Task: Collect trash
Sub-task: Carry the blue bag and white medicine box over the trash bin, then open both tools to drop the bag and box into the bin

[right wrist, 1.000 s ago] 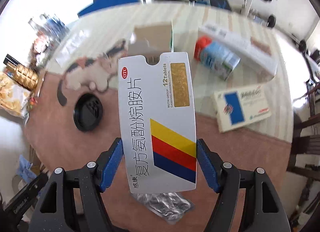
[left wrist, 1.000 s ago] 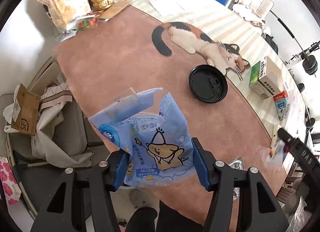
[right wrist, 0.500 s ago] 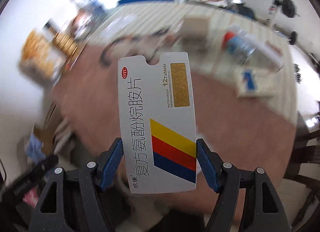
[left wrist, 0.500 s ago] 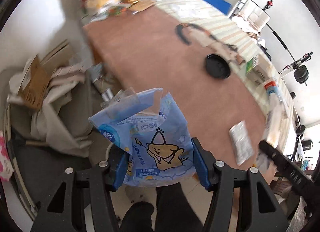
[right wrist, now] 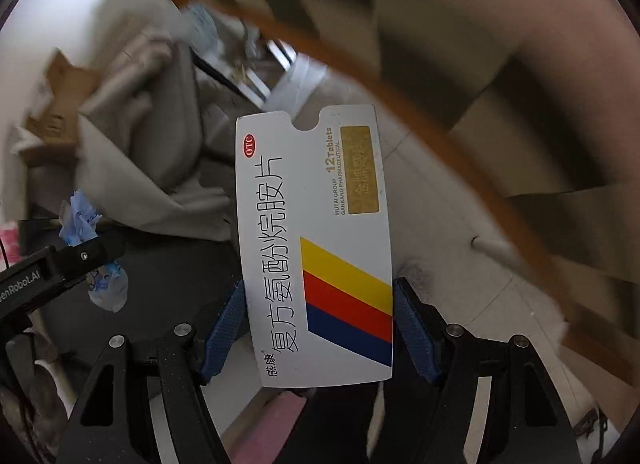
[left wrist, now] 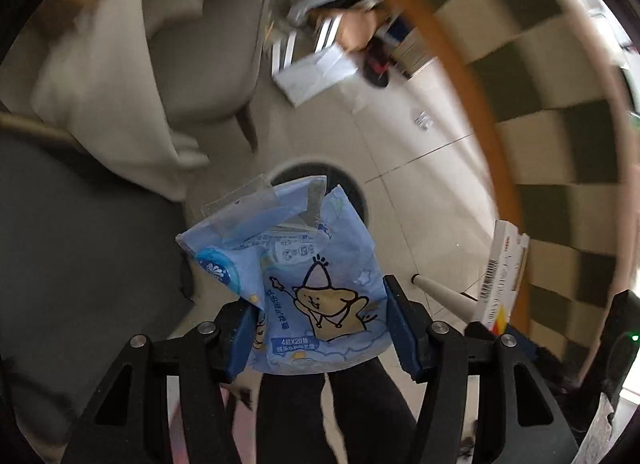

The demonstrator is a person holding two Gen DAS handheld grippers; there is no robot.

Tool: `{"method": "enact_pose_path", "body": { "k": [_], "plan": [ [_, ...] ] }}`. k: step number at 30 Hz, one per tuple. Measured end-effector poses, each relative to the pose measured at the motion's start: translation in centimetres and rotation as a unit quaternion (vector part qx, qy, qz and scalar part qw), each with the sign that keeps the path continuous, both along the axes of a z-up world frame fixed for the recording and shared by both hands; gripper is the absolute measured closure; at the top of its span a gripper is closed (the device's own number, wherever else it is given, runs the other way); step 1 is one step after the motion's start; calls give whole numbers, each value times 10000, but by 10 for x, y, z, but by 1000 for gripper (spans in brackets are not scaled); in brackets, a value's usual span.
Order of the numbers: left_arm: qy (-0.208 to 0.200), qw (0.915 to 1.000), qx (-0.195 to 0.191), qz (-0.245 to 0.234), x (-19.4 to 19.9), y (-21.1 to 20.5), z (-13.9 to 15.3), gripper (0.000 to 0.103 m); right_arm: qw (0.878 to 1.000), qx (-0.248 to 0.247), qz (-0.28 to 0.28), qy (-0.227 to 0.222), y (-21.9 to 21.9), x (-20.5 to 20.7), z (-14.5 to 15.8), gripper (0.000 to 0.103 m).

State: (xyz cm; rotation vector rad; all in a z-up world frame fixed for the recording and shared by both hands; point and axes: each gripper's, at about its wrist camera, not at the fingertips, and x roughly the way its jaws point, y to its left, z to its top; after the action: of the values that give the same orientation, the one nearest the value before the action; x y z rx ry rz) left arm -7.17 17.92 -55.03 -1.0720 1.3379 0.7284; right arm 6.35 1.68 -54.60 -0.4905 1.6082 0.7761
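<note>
My left gripper (left wrist: pixel 316 328) is shut on a crumpled blue tissue wrapper (left wrist: pixel 304 272) with a cartoon animal on it, held over the floor above a round dark bin opening (left wrist: pixel 352 192). My right gripper (right wrist: pixel 320 328) is shut on a flat white medicine box (right wrist: pixel 316 248) with yellow, red and blue stripes. That box also shows at the right edge of the left wrist view (left wrist: pixel 504 276). The blue wrapper and left gripper show at the left of the right wrist view (right wrist: pixel 80 232).
Both views look down beside the table, whose orange edge (left wrist: pixel 460 64) curves overhead. A grey chair (left wrist: pixel 192 56) draped with beige cloth stands at the left. Papers (left wrist: pixel 316 72) lie on the tiled floor. Cardboard (right wrist: pixel 52 104) sits on the chair.
Both grippers have swung away from the tabletop and down toward the floor beside the table, each still holding its item. The bin opening has come into view.
</note>
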Motion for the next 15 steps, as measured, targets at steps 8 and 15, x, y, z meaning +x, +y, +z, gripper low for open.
{"method": "enact_pose_path", "body": {
  "k": [8,15],
  "plan": [
    [-226,9984,-306,428,-7,31,-160,21,9989,-207,287,309,29,-5,-181,28],
    [129,9992,-17,367,-22,40,-205,1,9960,-171,572,663,47,-19,-267,5]
  ]
}}
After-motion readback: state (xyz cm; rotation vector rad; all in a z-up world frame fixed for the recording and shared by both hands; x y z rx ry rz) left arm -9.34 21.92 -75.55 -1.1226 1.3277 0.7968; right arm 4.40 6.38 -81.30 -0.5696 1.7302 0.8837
